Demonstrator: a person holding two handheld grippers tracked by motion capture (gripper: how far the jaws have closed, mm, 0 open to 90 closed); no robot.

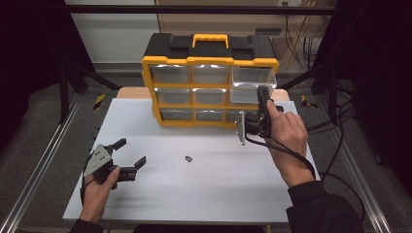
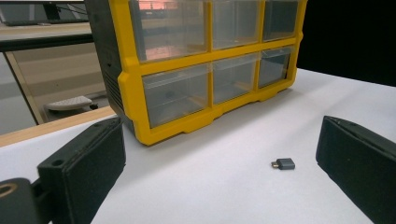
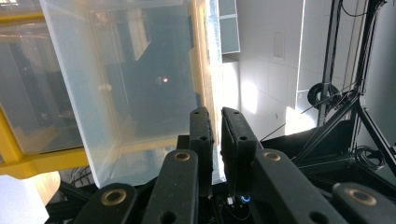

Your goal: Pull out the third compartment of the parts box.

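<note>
The right gripper clamps the front wall of a clear drawer, pulled partway out of the yellow organizer at its upper right. The left gripper rests wide open on the table, near a small grey adapter.

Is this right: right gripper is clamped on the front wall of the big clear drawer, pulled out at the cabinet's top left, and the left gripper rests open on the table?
Wrong side only. The drawer sits pulled out at the top right of the yellow cabinet, as the high view shows. The right gripper is clamped on its front wall, and the left gripper rests open on the table.
</note>
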